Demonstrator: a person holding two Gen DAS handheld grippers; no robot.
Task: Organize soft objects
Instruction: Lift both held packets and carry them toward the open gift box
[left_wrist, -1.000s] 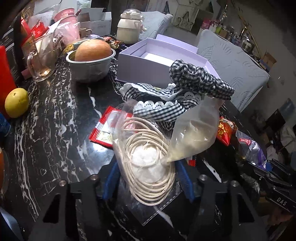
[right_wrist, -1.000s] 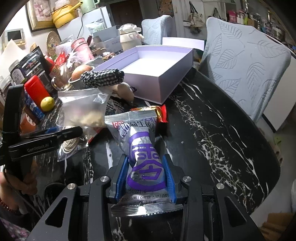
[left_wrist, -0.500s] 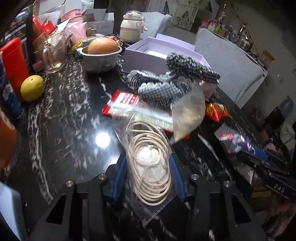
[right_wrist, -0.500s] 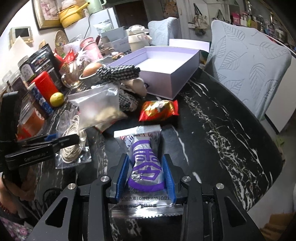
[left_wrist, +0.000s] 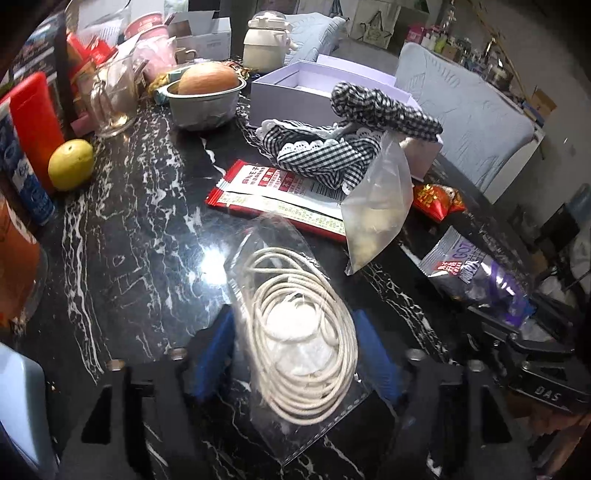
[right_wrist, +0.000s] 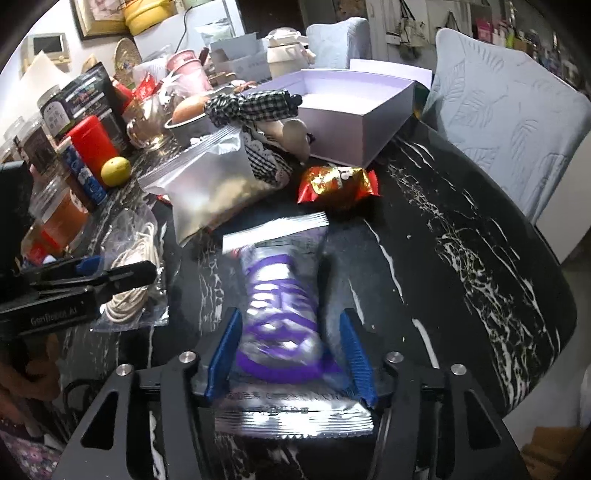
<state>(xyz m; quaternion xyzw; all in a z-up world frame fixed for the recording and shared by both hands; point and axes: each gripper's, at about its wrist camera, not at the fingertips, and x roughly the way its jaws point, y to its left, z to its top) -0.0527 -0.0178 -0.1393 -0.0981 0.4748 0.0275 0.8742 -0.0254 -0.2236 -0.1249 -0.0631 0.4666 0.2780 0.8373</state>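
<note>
A clear bag of coiled cream cord (left_wrist: 299, 343) lies on the black marble table (left_wrist: 122, 240) between the blue pads of my left gripper (left_wrist: 295, 350). Its jaws are opening and the pads stand clear of the bag. In the right wrist view a silver and purple snack packet (right_wrist: 280, 295), blurred, lies between the pads of my right gripper (right_wrist: 290, 354). Those jaws are opening too, with a gap on each side. Farther back lie a black-and-white checked cloth (left_wrist: 332, 147), a clear zip bag (left_wrist: 380, 206) of pale stuff and an open lavender box (right_wrist: 354, 107).
A red and white flat packet (left_wrist: 266, 188) and a red-gold snack (right_wrist: 338, 182) lie near the cloth. On the left stand a lemon (left_wrist: 70, 164), a metal bowl (left_wrist: 203, 107), a glass mug (left_wrist: 110, 99) and a red container (left_wrist: 35, 125). A pale blue chair (right_wrist: 509, 122) stands beyond the table's edge.
Both grippers drew their packets back from the pile, then spread their jaws. The cord bag and the purple packet are no longer squeezed and rest on the table.
</note>
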